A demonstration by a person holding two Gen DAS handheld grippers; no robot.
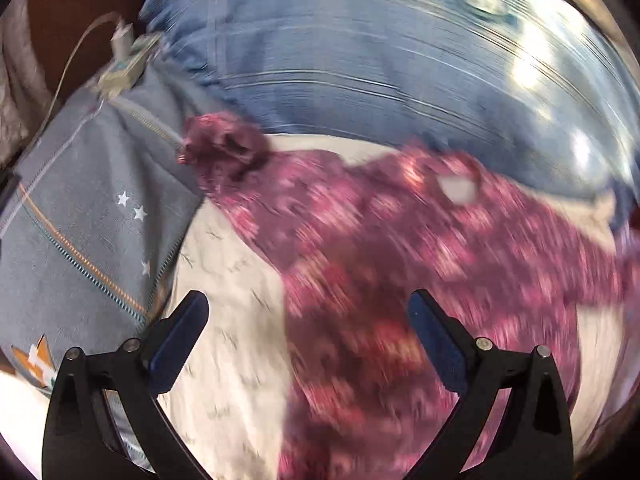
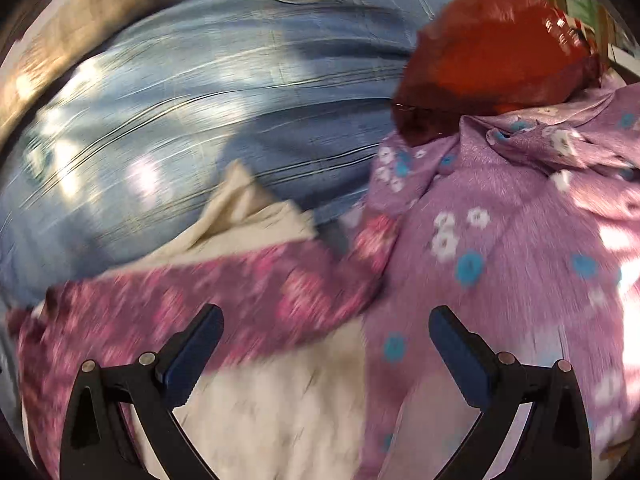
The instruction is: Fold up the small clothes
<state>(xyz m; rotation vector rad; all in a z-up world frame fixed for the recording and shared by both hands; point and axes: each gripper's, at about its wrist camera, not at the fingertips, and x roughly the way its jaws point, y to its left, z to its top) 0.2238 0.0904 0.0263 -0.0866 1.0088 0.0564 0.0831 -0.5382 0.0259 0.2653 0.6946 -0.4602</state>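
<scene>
Blue striped bedding [image 1: 360,60] fills the background in both wrist views, heavily motion-blurred, with a pale cream sheet [image 1: 232,320] spread in front of it. On that cream sheet lies the magenta floral garment [image 1: 400,260], a small piece of clothing with a pink-and-white print; in the left wrist view it stretches from a bunched dark end [image 1: 228,148] near the grey cushion across and down between the fingers. The grey star-printed cushion [image 1: 92,216], with an orange-edged zipper, sits left of the garment, and a white cable with a plug [image 1: 124,38] rests at the cushion's top corner. The left gripper [image 1: 308,312] hangs released above the garment, jaws wide apart and gripping nothing. In the right wrist view the right gripper [image 2: 326,324] is likewise spread wide and empty, over the garment's edge [image 2: 200,300] and the cream sheet. Just right of the garment lies a lilac cloth with blue and white flowers [image 2: 500,240], touching it, and a red fabric [image 2: 492,48] sits beyond the lilac cloth.
</scene>
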